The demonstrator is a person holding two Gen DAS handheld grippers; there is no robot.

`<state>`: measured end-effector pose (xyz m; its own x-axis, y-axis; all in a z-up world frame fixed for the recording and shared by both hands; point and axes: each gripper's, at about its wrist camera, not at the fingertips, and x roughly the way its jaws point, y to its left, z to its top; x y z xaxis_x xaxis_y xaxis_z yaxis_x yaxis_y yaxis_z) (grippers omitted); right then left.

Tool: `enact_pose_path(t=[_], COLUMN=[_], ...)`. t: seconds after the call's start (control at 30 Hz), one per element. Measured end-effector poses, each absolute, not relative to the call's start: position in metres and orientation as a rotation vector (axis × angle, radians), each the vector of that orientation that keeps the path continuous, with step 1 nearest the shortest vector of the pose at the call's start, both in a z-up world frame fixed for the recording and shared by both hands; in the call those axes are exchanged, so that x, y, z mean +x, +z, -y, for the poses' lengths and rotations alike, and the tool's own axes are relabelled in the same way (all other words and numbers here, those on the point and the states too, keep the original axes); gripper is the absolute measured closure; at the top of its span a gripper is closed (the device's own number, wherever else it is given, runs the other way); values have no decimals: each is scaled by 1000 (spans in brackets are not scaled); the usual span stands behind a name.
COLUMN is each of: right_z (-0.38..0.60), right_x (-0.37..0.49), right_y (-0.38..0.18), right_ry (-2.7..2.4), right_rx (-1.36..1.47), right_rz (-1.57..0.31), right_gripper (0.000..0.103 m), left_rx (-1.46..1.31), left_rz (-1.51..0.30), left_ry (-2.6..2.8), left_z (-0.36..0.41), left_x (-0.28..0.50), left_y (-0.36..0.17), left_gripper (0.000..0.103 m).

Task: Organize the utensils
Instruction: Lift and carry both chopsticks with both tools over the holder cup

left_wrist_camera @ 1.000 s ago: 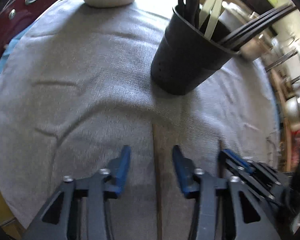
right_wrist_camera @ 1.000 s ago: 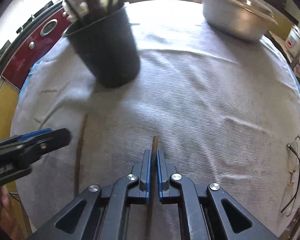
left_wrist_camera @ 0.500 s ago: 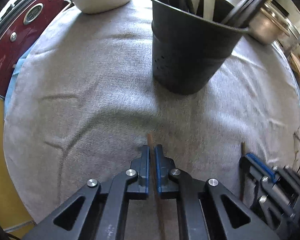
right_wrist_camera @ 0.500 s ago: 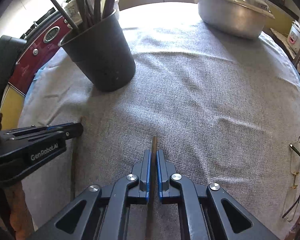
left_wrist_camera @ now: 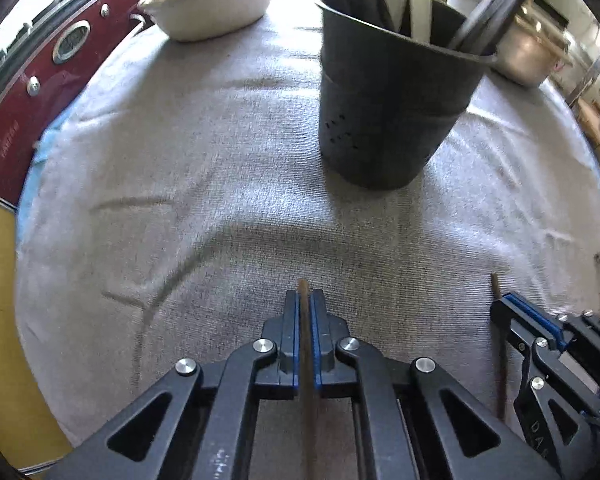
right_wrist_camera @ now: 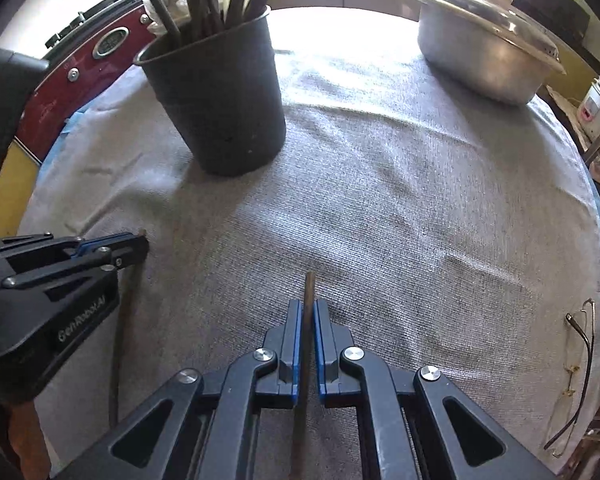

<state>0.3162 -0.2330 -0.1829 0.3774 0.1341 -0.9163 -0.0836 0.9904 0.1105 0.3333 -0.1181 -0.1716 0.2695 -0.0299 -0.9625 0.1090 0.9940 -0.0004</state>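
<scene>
A black utensil holder (left_wrist_camera: pixel 392 92) with several dark and pale utensils in it stands on the grey cloth (left_wrist_camera: pixel 220 184); it also shows in the right wrist view (right_wrist_camera: pixel 220 96). My left gripper (left_wrist_camera: pixel 305 300) is shut on a brown chopstick (left_wrist_camera: pixel 306 360) near the cloth's front edge. My right gripper (right_wrist_camera: pixel 308 308) is shut on a second brown chopstick (right_wrist_camera: pixel 306 344). Each gripper shows in the other's view, the right one (left_wrist_camera: pixel 540 332) and the left one (right_wrist_camera: pixel 112 244), both near the cloth.
A white bowl (left_wrist_camera: pixel 212 4) stands at the back left. A lidded metal pot (right_wrist_camera: pixel 484 44) stands at the back right. Thin-framed glasses (right_wrist_camera: pixel 576 372) lie at the cloth's right edge. A red appliance (left_wrist_camera: pixel 32 80) borders the left side.
My left gripper has shut on the chopstick that lay between its open fingers. Both grippers have risen a little and drawn back from the holder. My right gripper has stayed shut on its chopstick.
</scene>
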Motion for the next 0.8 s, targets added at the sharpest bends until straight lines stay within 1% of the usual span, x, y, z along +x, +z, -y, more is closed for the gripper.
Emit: enact_pose_path(t=[0.07, 0.17, 0.23, 0.4, 0.43, 0.57, 0.67, 0.8], right_z=[237, 242, 243, 238, 235, 228, 224, 219], right_x=[308, 296, 286, 253, 244, 217, 200, 184], right_y=[-173, -150, -134, -88, -73, -43, -29, -21], right_ry=[146, 146, 142, 141, 144, 121, 105, 97], right_rx=[95, 145, 149, 151, 153, 130, 122, 107], right_rz=[-1135, -1060, -1009, -851, -823, -724, -663, -633], right_gripper=[97, 97, 97, 97, 97, 97, 97, 97], left_rx=[29, -52, -82, -143, -151, -168, -165, -161], left_rz=[-1249, -1147, -1072, -945, -925, -849, -803, -771], left_ry=[-103, -144, -158, -149, -150, -128, -115, -116], left_z=[106, 88, 76, 51, 42, 21, 15, 13], left_x=[328, 314, 299, 266, 261, 234, 215, 200], left_y=[-157, -123, -97, -53, -51, -34, -23, -10], left_gripper=[98, 98, 98, 98, 98, 98, 98, 98])
